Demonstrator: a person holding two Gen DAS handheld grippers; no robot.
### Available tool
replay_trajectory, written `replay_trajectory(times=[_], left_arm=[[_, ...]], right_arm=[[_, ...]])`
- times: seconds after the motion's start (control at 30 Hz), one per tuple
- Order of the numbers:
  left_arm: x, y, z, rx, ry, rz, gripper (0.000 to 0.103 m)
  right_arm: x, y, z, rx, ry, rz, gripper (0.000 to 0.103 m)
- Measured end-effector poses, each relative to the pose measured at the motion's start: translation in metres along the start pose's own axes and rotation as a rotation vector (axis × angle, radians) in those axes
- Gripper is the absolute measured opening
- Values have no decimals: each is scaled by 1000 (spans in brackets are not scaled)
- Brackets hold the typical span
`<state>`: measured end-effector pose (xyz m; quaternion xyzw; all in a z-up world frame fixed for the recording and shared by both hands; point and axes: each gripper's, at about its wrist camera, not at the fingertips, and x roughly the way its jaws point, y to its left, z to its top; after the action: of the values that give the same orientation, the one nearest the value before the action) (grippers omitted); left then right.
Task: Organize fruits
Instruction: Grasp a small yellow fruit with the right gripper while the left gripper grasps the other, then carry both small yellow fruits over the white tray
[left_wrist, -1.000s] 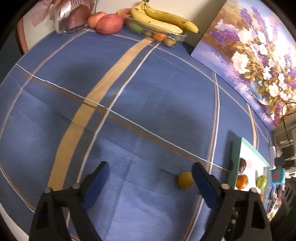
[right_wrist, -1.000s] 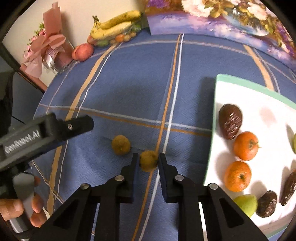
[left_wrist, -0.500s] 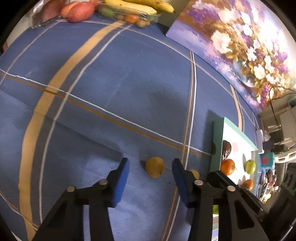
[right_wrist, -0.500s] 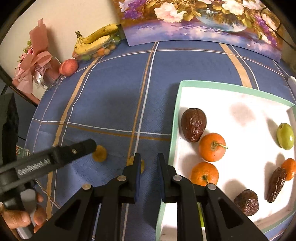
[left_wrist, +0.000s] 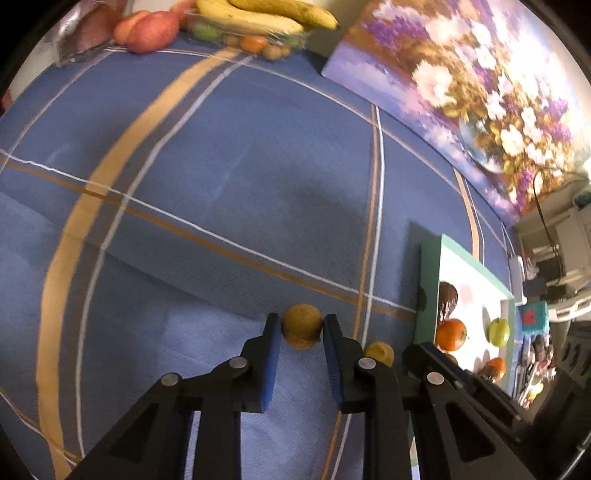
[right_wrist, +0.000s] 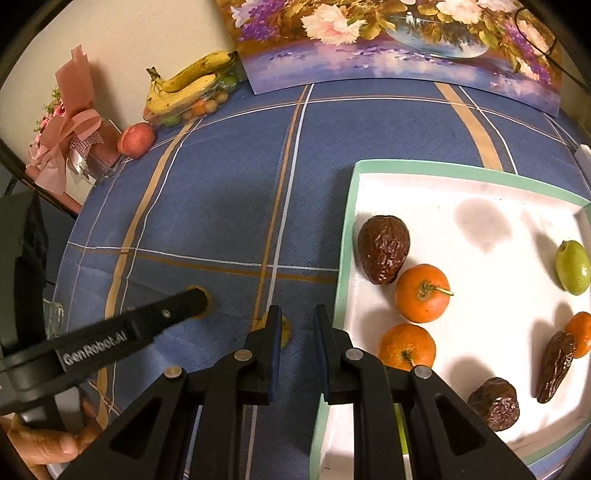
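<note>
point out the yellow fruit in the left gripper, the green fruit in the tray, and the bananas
yellow fruit (left_wrist: 302, 325), left wrist view, middle of its rounded top between the blue pads
green fruit (right_wrist: 573, 267), right wrist view, centre of its skin, by the tray's right wall
bananas (right_wrist: 188, 83), right wrist view, middle of the bunch

Dim warm light, fisheye-warped, blurred edges
</note>
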<state>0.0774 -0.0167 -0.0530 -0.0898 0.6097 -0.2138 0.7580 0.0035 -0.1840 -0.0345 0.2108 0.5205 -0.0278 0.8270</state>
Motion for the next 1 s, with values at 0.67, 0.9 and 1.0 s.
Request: replay_trajectory(times=[0.67,0.9,1.0], left_arm=[[-9,18,7,-81,-55,-23,25],[-11,19,9,-84,-61,-24,25],[-15,19,9,-83,-74,-24,25]], right_arm=[[34,29,-3,-61,52,-12,28],[27,31,-2,-79,21,-3,25],[17,29,2,-76,-6,5,25]])
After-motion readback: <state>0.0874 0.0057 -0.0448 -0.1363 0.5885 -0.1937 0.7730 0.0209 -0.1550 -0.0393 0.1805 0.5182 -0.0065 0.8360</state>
